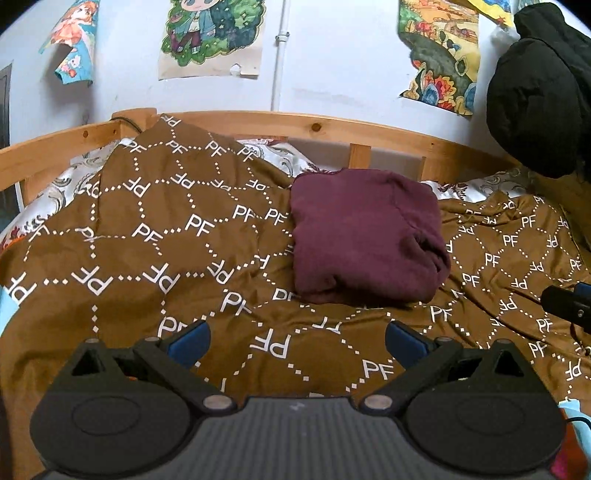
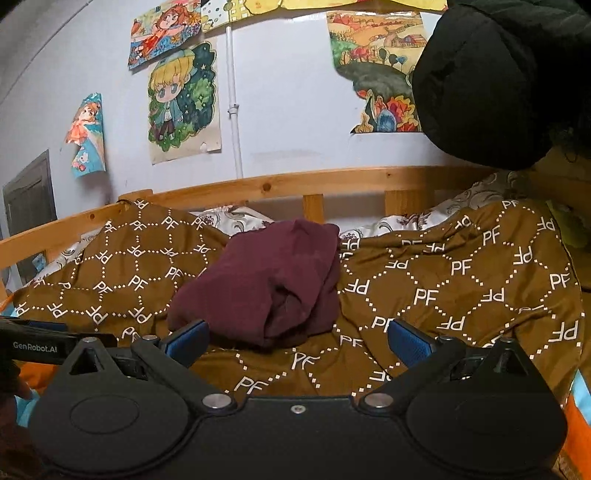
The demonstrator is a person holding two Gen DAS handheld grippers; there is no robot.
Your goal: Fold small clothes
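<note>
Garment [image 1: 364,236]: solid maroon, no print.
Bedspread [image 1: 155,236]: brown; white dotted hexagon grid with white "PF" letters.
Sheet [image 1: 273,155] beneath: white with grey scroll pattern.
Bed frame [image 1: 317,127]: pale knotty wood.
Wall [image 1: 332,66]: pale blue-grey.
Posters [image 1: 212,33]: multicoloured cartoon drawings, greens, oranges, yellows.
Jacket [image 1: 539,96]: black.
Left gripper [image 1: 297,341]: black body, blue pads on the jaws.
Right gripper [image 2: 297,339]: same colours.

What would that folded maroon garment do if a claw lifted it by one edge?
The maroon garment would probably droop and unfold, since its soft layers lie loose. It looks light. Pushed, it would likely bunch against the wrinkled brown blanket rather than slide.
</note>
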